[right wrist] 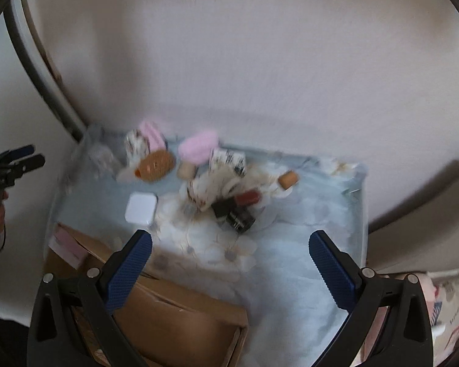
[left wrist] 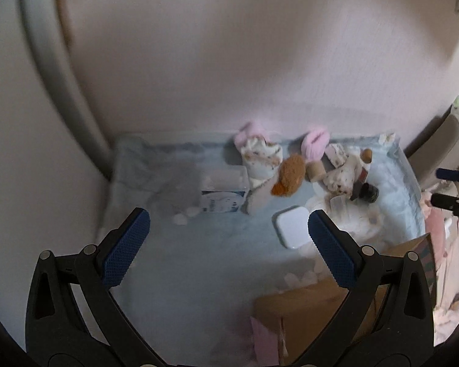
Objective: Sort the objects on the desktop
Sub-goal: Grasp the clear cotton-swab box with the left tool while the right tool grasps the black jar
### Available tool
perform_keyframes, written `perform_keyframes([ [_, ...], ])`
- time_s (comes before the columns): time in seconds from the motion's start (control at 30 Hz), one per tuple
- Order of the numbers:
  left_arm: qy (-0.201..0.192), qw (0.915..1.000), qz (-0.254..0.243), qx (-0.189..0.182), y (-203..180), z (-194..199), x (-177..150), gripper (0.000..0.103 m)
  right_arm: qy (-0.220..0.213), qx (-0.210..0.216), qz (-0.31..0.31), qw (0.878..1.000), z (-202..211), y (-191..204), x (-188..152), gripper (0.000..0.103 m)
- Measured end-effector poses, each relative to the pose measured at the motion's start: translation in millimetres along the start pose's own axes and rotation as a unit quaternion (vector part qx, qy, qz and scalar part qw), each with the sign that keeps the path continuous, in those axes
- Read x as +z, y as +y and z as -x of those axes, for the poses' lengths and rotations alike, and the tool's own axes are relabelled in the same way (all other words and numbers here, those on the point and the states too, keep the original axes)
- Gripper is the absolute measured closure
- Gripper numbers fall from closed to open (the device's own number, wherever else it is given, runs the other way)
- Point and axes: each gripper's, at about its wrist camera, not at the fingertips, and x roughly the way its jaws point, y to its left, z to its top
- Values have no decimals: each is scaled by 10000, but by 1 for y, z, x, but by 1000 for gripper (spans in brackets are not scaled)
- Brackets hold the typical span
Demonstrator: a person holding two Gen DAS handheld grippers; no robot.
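Desktop objects lie on a pale blue floral cloth [left wrist: 183,260] [right wrist: 290,260] against the wall. There is a white square case [left wrist: 292,226] [right wrist: 141,208], an orange fuzzy toy [left wrist: 289,175] [right wrist: 155,164], pink fluffy items [left wrist: 314,143] [right wrist: 197,146], patterned fabric rolls [left wrist: 261,154] [right wrist: 212,183], a cork [right wrist: 288,179], dark small bottles [left wrist: 367,191] [right wrist: 237,215] and a blue-and-white box [left wrist: 222,203]. My left gripper [left wrist: 229,244] is open and empty above the cloth. My right gripper [right wrist: 230,263] is open and empty too.
An open cardboard box [left wrist: 306,315] [right wrist: 168,305] sits at the near edge, with a pink item [right wrist: 67,243] by it. A grey cloth [left wrist: 174,180] lies at the back left. The right gripper shows at the edge of the left wrist view [left wrist: 453,189].
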Motion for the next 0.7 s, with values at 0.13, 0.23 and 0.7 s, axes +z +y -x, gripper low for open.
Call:
perform_keyframes([
  [0.13,135,9993,75,327,3,-45,7,0,446,148,329,9984,-53,-9,4,0],
  [0.23,228,9992,168,283,8,-70,12,0,718,249,513,9958,-82,-18,11,0],
  [0.7,530,9983,161,181,10,-119,24,44,1651,166,1223,9785,-163,-19,15,36],
])
